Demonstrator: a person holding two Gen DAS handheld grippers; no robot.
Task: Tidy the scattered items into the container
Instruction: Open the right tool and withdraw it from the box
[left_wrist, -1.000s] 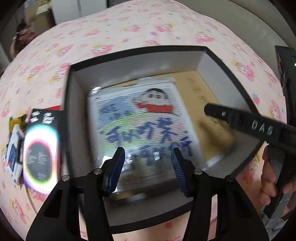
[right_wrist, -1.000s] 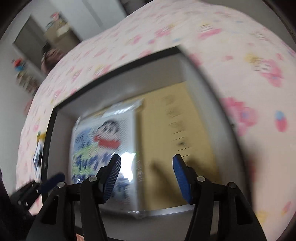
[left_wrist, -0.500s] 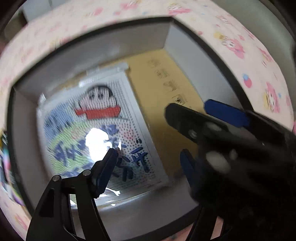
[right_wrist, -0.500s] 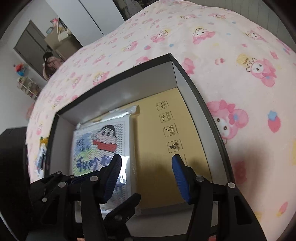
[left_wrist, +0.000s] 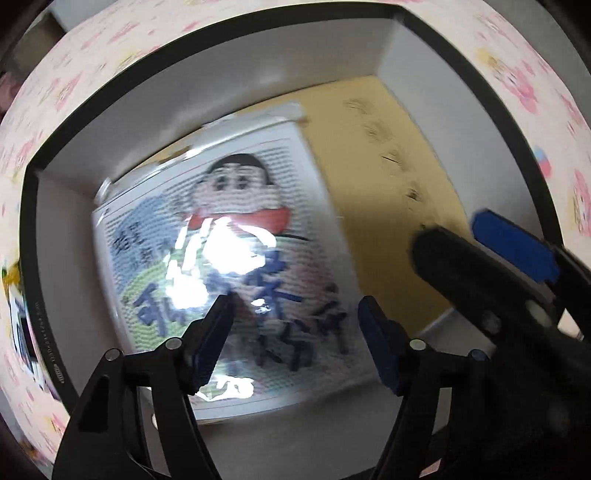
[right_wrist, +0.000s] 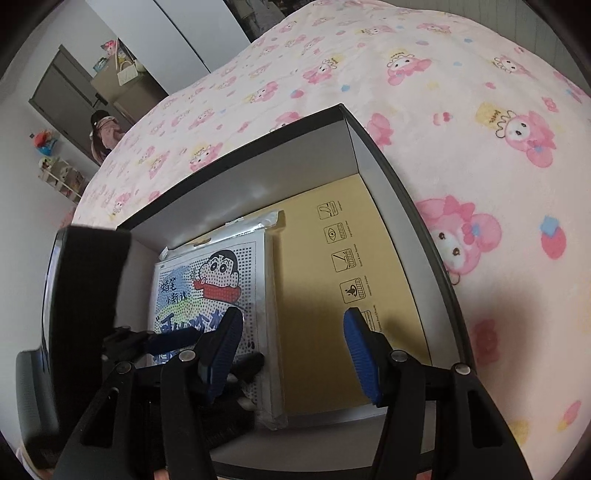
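A black box with grey inner walls (left_wrist: 406, 74) (right_wrist: 354, 147) and a yellow floor lies open on the pink bed. A plastic-wrapped cartoon board (left_wrist: 229, 266) (right_wrist: 218, 284) lies flat inside on its left half. My left gripper (left_wrist: 295, 336) is open and empty just above the board's near part. My right gripper (right_wrist: 291, 350) is open and empty over the box's near edge, above the yellow floor. The right gripper shows at the right of the left wrist view (left_wrist: 491, 266). The left gripper shows at the lower left of the right wrist view (right_wrist: 177, 339).
The pink cartoon-print bedspread (right_wrist: 480, 129) surrounds the box. Small packets (left_wrist: 18, 325) lie on the bed left of the box, mostly cut off. A doorway, shelf and toys (right_wrist: 62, 147) stand far off at the left.
My left gripper has moved forward and lower into the box, closer to the board. My right gripper has held almost still over the near edge.
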